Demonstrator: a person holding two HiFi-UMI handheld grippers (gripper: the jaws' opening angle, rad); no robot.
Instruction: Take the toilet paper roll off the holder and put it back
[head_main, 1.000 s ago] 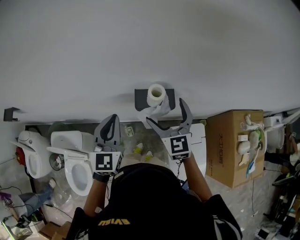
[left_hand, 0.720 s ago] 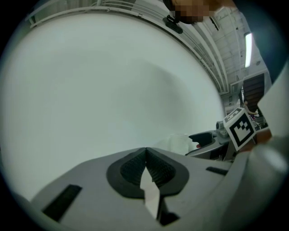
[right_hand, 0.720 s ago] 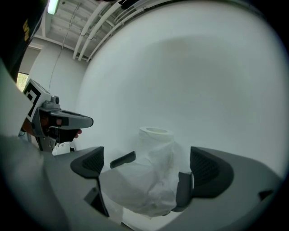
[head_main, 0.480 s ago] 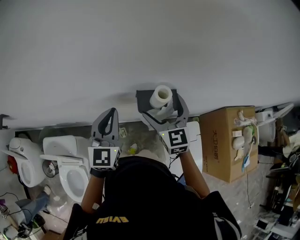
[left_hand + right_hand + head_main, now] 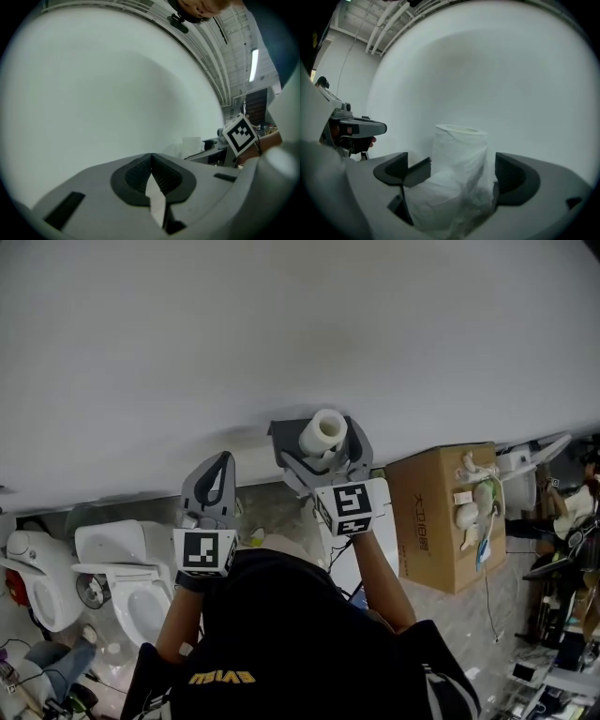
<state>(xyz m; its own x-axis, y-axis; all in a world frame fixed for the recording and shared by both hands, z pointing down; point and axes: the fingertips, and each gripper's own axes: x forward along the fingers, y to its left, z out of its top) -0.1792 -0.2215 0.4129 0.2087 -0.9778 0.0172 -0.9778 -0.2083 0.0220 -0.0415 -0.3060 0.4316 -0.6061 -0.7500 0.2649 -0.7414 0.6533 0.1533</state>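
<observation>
Toilet paper roll (image 5: 326,427) upright on dark wall holder (image 5: 279,439), loose sheet hanging. Right gripper (image 5: 323,444) reaches up, jaws spread either side of roll; firm contact not evident. Left gripper (image 5: 221,465) raised beside it toward white wall (image 5: 281,334), jaws pressed together, empty. Toilet (image 5: 122,559), cardboard box (image 5: 427,521) below.

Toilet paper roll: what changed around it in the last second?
The right tool advanced toward the wall, and its open jaws now straddle the toilet paper roll. The roll stayed on the holder, and the left tool stayed shut alongside.
</observation>
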